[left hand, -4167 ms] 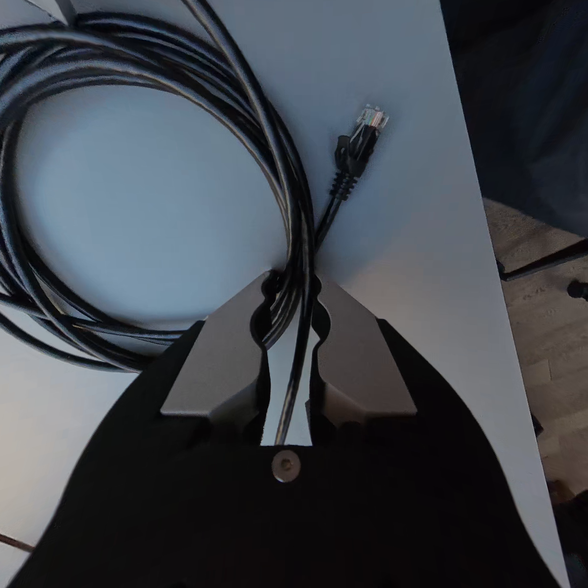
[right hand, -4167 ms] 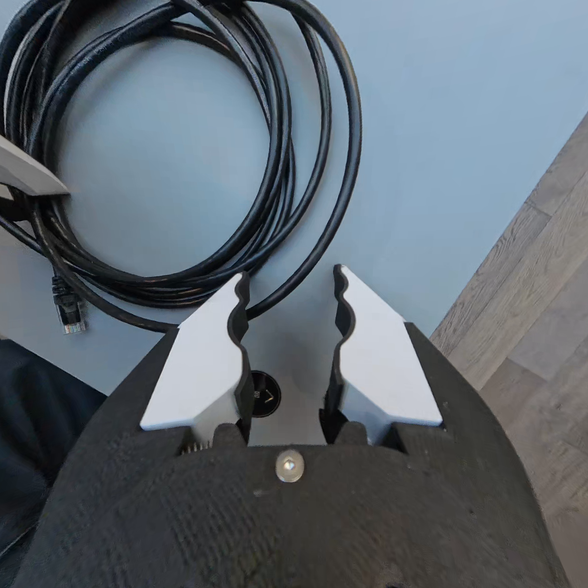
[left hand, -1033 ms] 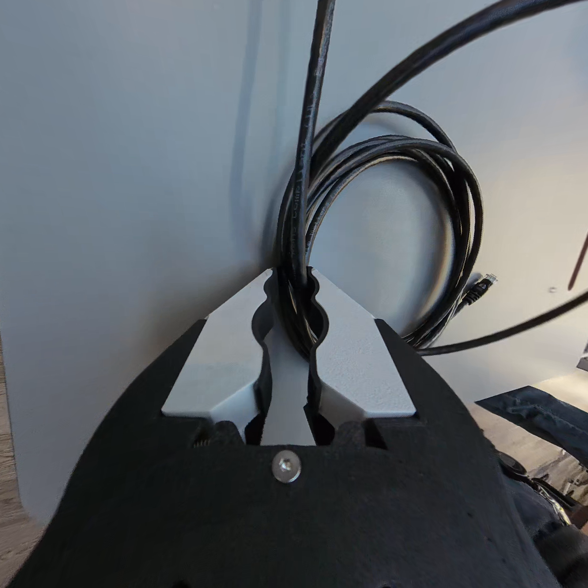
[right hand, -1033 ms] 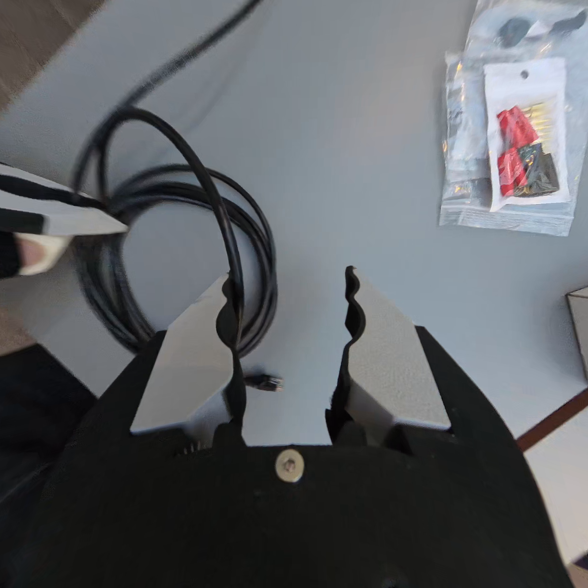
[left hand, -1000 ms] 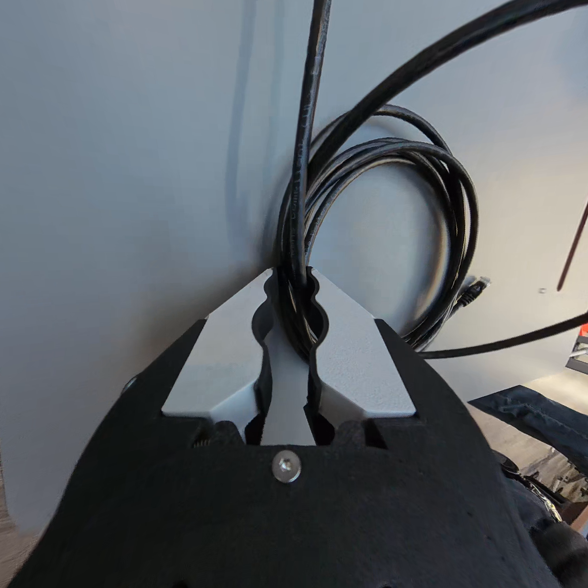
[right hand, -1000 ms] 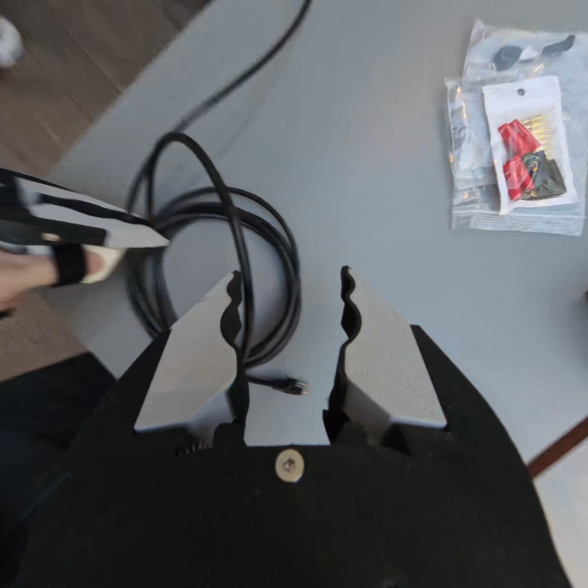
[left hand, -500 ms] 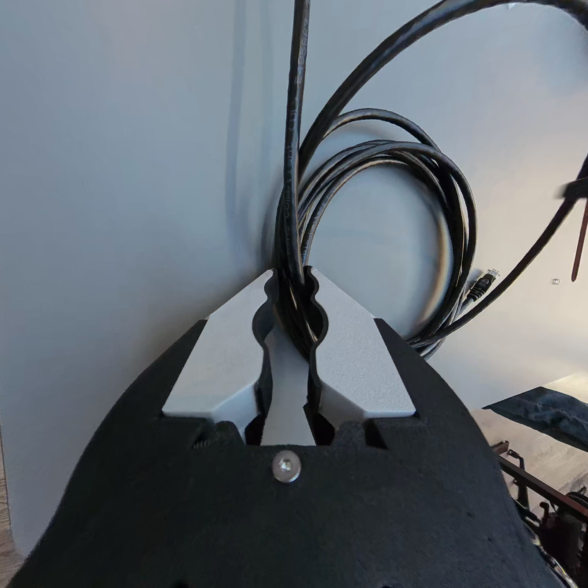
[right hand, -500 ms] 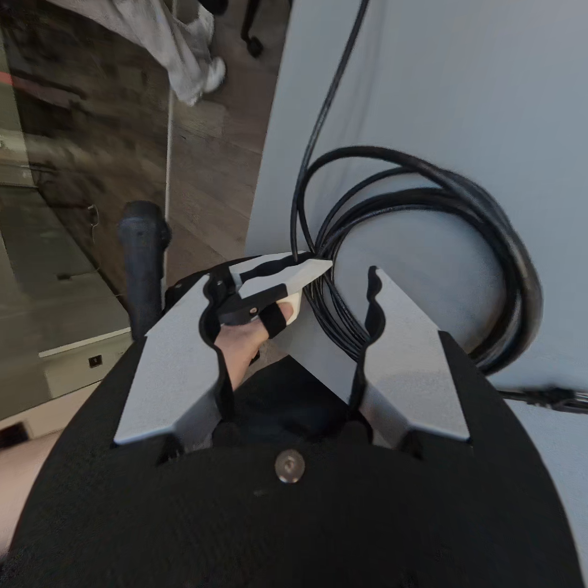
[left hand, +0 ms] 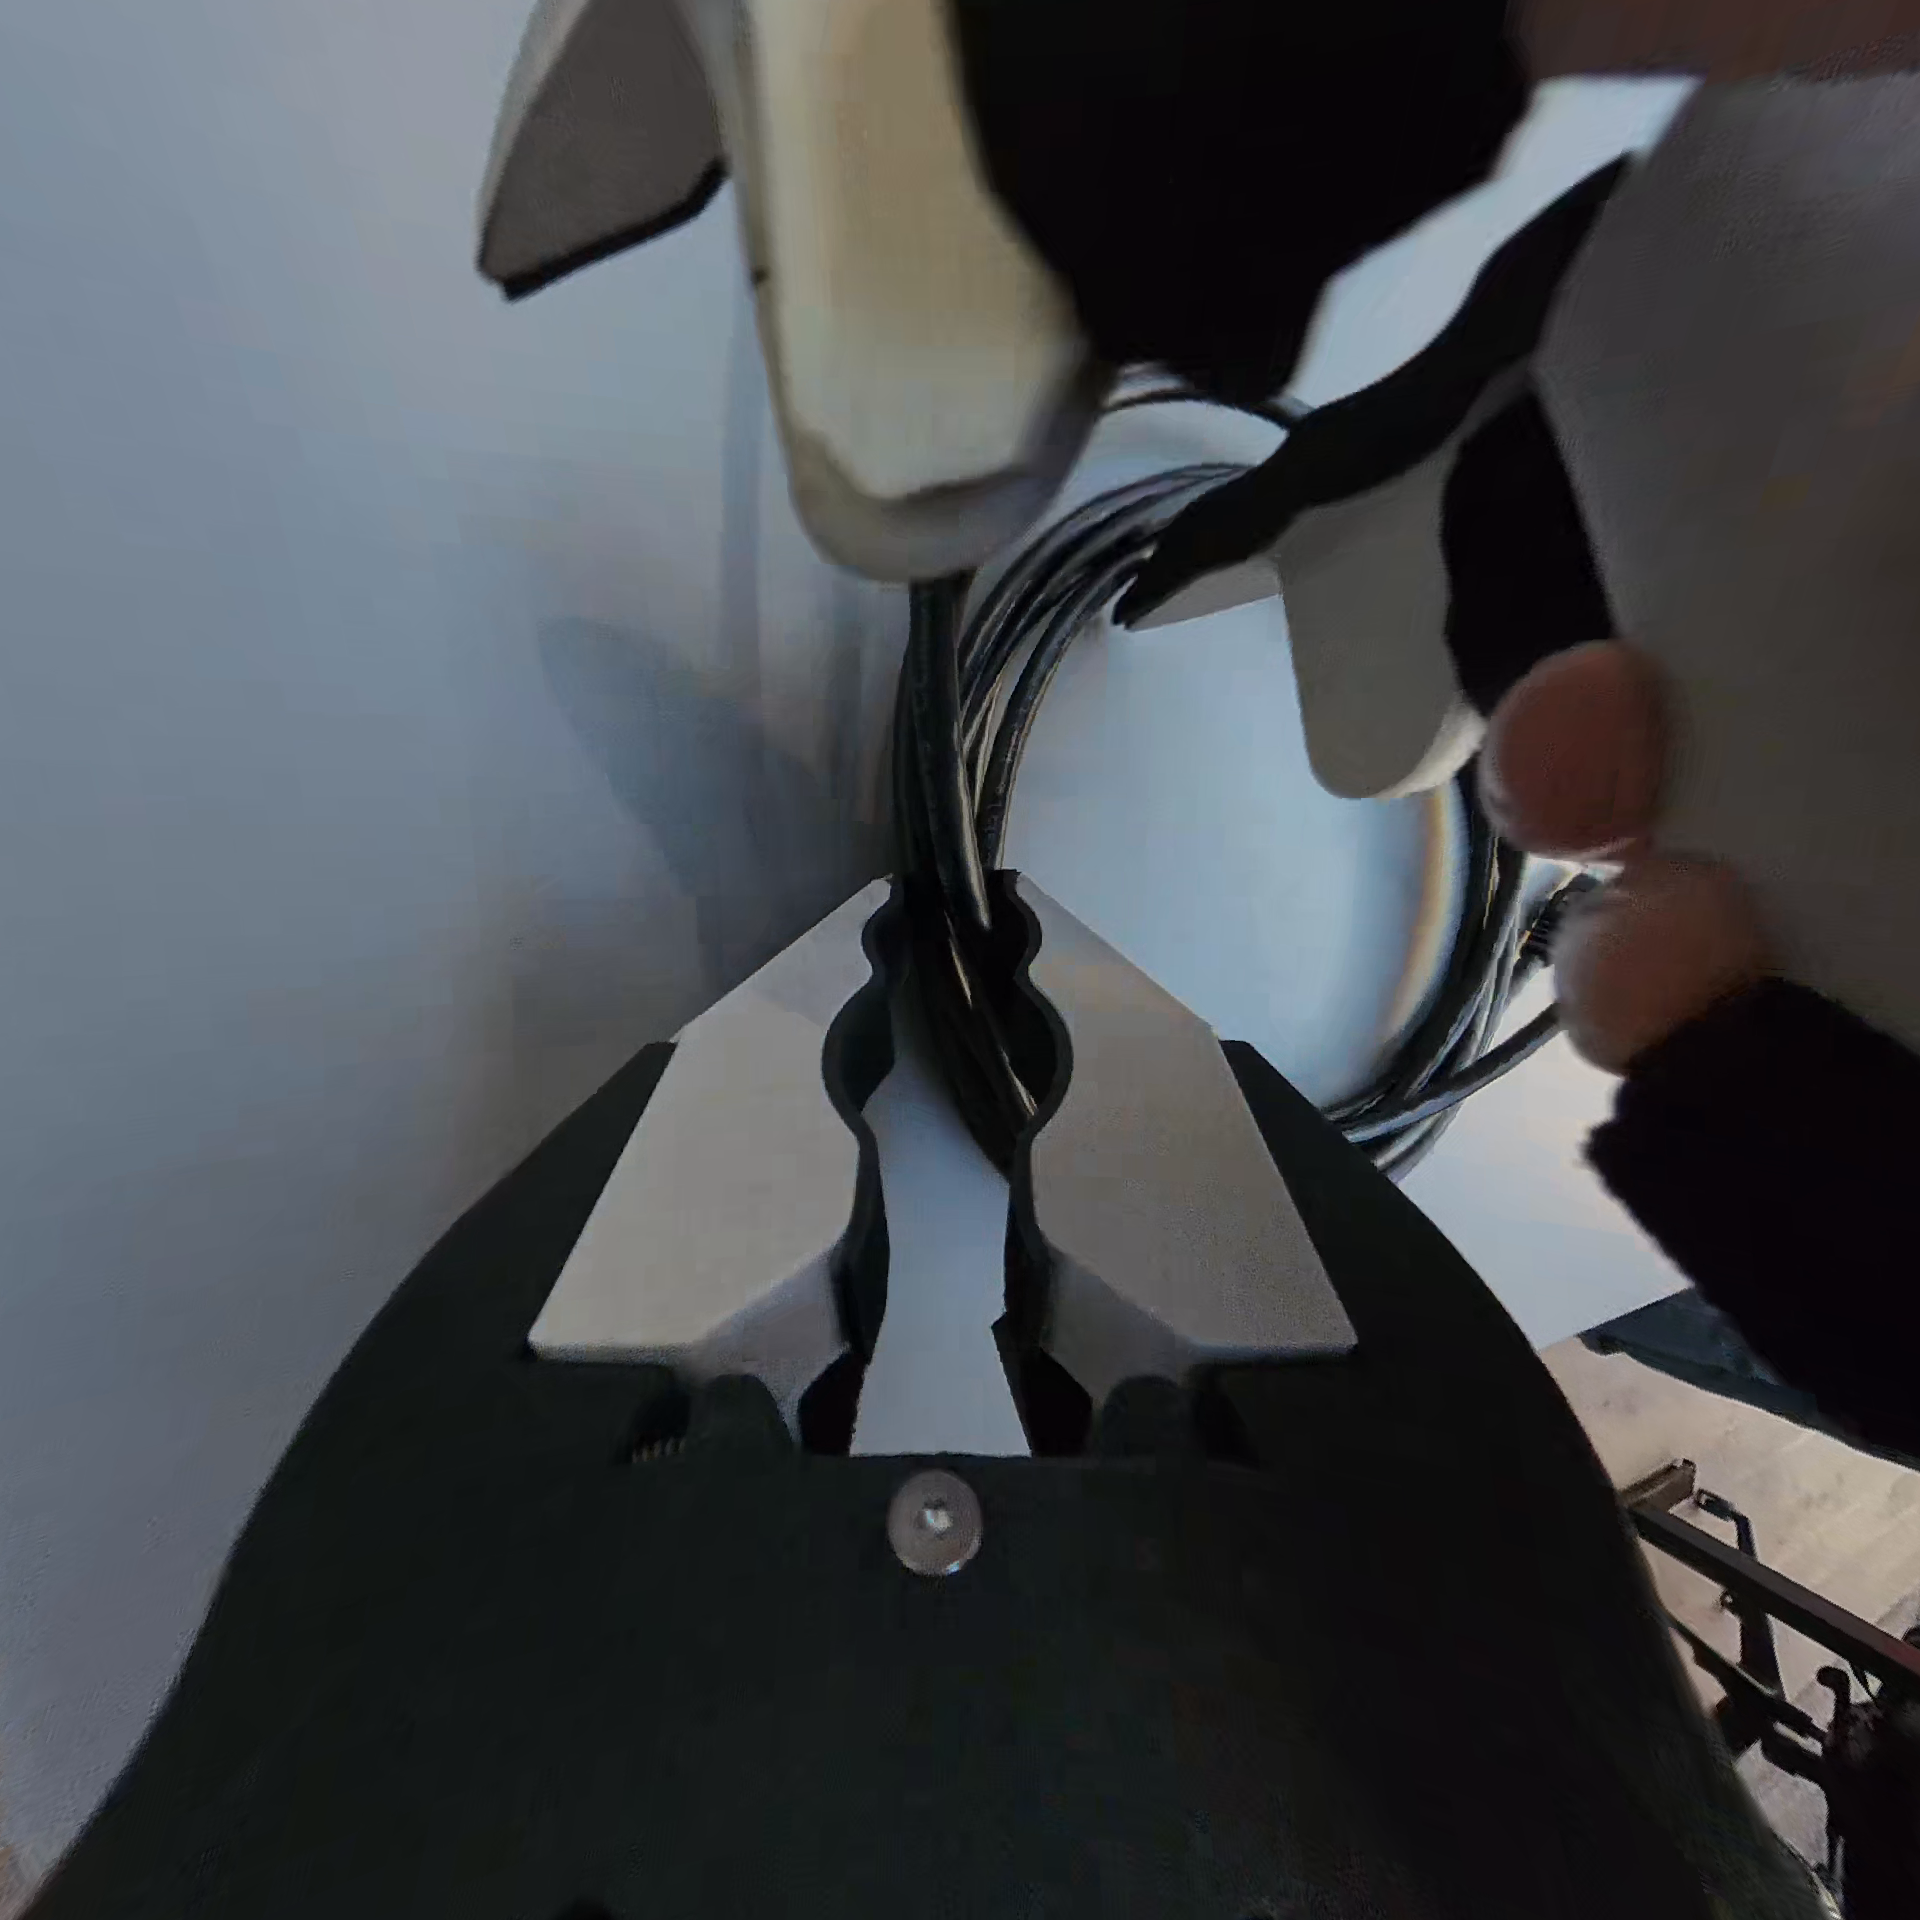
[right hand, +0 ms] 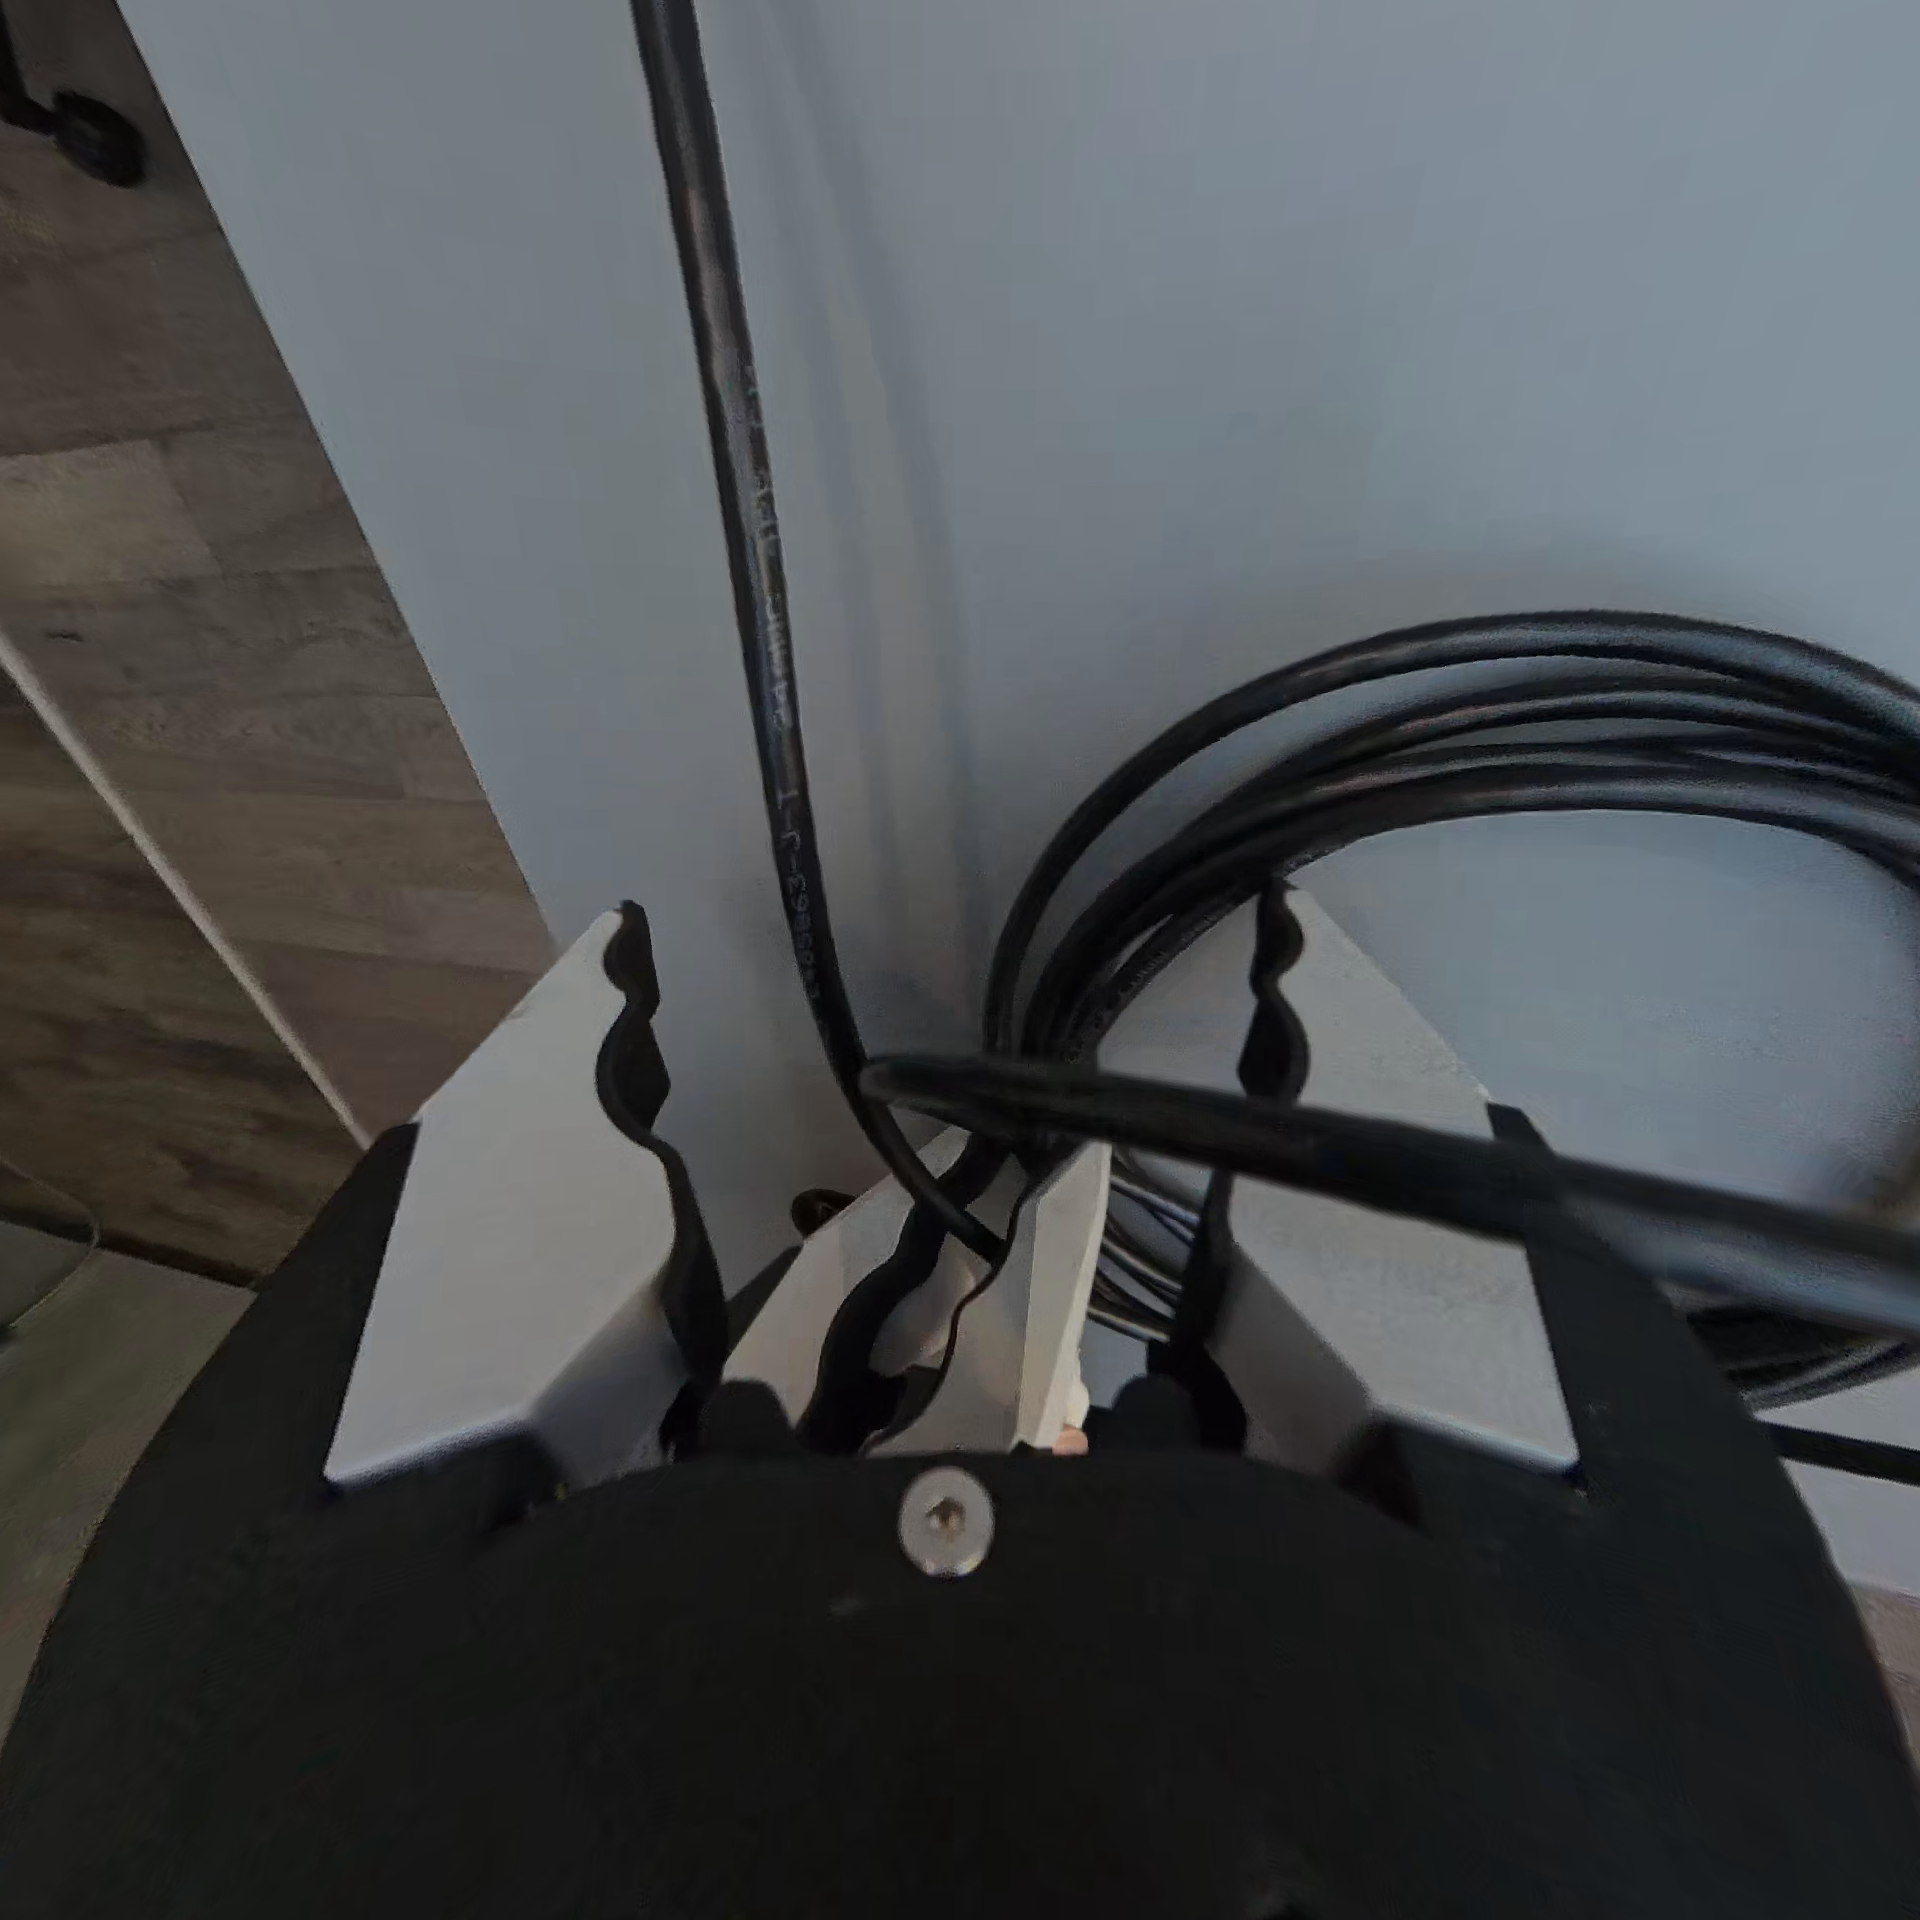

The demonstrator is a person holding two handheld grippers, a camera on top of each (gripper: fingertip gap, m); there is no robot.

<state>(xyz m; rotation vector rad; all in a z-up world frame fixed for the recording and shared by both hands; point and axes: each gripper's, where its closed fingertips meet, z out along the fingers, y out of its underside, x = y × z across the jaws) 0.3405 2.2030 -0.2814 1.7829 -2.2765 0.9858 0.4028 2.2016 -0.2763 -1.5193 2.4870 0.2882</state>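
Note:
A black network cable (left hand: 940, 748) lies coiled on a pale grey table (left hand: 312, 623). My left gripper (left hand: 951, 883) is shut on several strands of the coil at its left side. My right gripper (right hand: 948, 904) is open wide, its fingers either side of the left gripper (right hand: 997, 1174). In the right wrist view the coil (right hand: 1455, 727) curves to the right. One loose strand (right hand: 727, 416) runs up the table. Another strand (right hand: 1351, 1143) crosses in front of the right finger. In the left wrist view the right gripper (left hand: 914, 364) looms close above, with a person's fingers (left hand: 1569, 748) behind it.
The cable's plug (left hand: 1548, 925) shows partly at the coil's right side, behind the hand. The table's edge runs diagonally at the left of the right wrist view, with wooden floor (right hand: 156, 623) beyond it. A dark metal frame (left hand: 1766, 1621) stands on the floor at lower right. The gap from one gripper's tips to the other's is roughly 6 centimeters.
The right gripper has swung in from the side and now hangs close over the left gripper, still open. The left gripper has stayed shut on the coil.

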